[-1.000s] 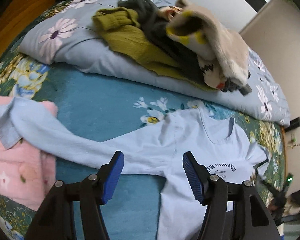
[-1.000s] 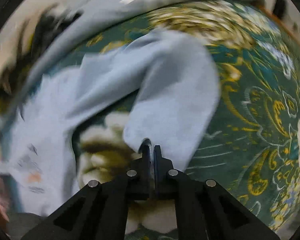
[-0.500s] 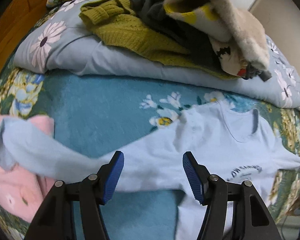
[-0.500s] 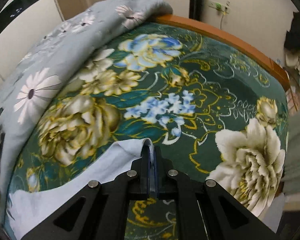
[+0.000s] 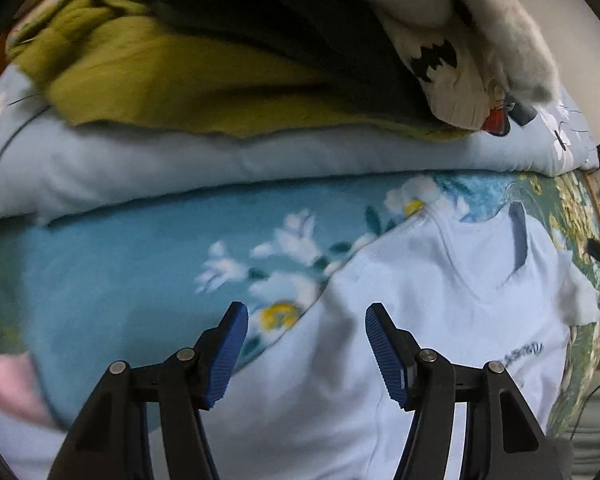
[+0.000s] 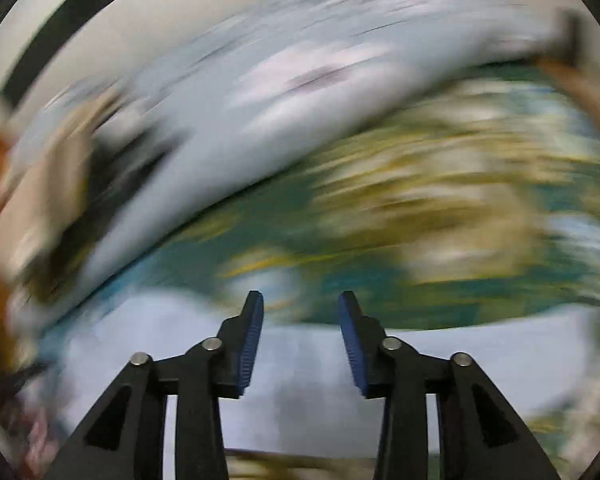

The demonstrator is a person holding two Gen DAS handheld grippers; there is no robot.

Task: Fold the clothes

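While the left gripper (image 5: 306,336) hovers with its jaws spread wide and nothing between them, the pale blue shirt (image 5: 440,320) lies flat on the floral bedspread (image 5: 100,272) beneath it, collar toward the folded grey-blue duvet (image 5: 220,164) that carries a heap of clothes (image 5: 172,68). Seen from the right wrist, heavily blurred, the right gripper (image 6: 300,320) is also parted and holds nothing, above the shirt (image 6: 308,384).
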